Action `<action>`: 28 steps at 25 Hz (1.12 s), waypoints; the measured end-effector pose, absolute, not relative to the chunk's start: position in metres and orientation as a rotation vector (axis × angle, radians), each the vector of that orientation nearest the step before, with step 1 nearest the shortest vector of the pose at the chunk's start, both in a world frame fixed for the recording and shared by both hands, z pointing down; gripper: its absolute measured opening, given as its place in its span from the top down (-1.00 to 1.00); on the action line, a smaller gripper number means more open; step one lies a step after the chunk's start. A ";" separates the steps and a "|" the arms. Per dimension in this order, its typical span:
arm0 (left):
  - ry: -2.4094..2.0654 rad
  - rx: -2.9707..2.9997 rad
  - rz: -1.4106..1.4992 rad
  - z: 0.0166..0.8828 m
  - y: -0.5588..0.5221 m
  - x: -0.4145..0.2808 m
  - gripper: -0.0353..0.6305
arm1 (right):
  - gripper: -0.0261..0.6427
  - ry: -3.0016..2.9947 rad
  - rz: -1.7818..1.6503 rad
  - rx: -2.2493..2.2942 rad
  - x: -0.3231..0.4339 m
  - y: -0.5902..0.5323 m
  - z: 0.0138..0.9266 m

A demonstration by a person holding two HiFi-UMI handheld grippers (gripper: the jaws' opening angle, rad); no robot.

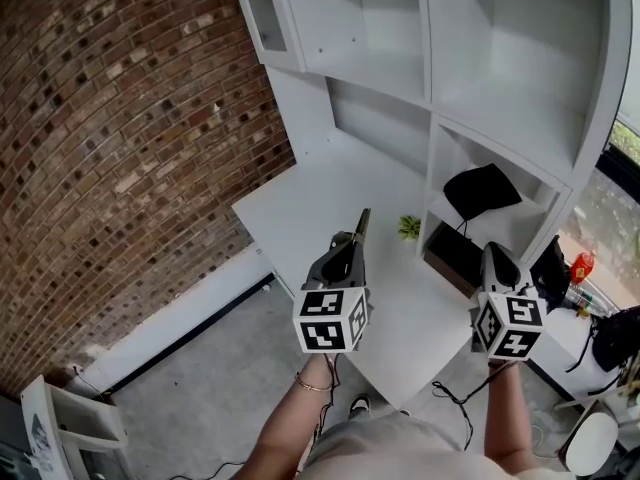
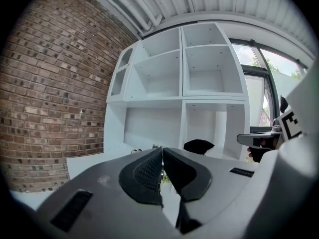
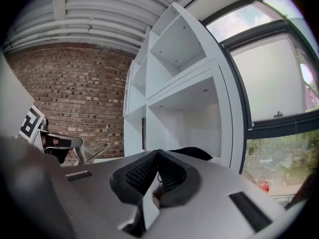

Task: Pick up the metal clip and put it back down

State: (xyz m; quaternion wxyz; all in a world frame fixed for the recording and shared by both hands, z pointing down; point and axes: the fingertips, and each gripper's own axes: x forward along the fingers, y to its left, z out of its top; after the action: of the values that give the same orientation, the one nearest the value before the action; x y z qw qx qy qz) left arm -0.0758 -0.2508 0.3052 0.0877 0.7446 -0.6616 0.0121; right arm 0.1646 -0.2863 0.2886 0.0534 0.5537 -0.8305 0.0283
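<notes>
Grey handheld grippers hover above the white desk [image 1: 300,208]!
Left gripper [image 1: 363,216] jaws pressed together; right gripper [image 1: 493,251] jaws together too.

Bright daylight from the dark-framed glass window [image 3: 279,68] at right, soft shadows, fisheye-curved, black-vignetted gripper views

Red-brown brick wall [image 1: 120,118] at left. White shelf unit [image 1: 500,58] with open cubbies rises behind a white tabletop [image 1: 320,203]. Black bag [image 1: 482,190] slumped in one lower cubby; dark brown box [image 1: 452,256] in the cubby beneath. Small green sprig [image 1: 408,228] on the tabletop near the shelf foot. Grey floor [image 1: 200,388] below
</notes>
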 end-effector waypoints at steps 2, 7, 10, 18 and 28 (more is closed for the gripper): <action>-1.932 2.239 0.048 0.308 -0.254 -0.068 0.85 | 0.92 -2.495 0.101 1.721 0.174 -0.284 0.291; -1.822 2.308 0.063 0.312 -0.269 -0.042 0.85 | 0.92 -2.408 0.123 1.836 0.204 -0.282 0.292; -1.759 2.351 0.065 0.314 -0.276 -0.025 0.85 | 0.92 -2.357 0.120 1.899 0.221 -0.278 0.290; -1.634 2.417 0.081 0.323 -0.285 -0.001 0.85 | 0.92 -2.268 0.138 1.996 0.240 -0.268 0.296; -1.516 2.394 0.134 0.356 -0.277 0.007 0.85 | 0.92 -2.195 0.204 2.021 0.237 -0.253 0.317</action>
State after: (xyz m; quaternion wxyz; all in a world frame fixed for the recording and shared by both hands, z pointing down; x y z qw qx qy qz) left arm 0.0075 -0.2773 0.3564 0.1518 0.8341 -0.5283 0.0466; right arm 0.2368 -0.2532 0.3168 0.0754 0.6737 -0.7320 0.0681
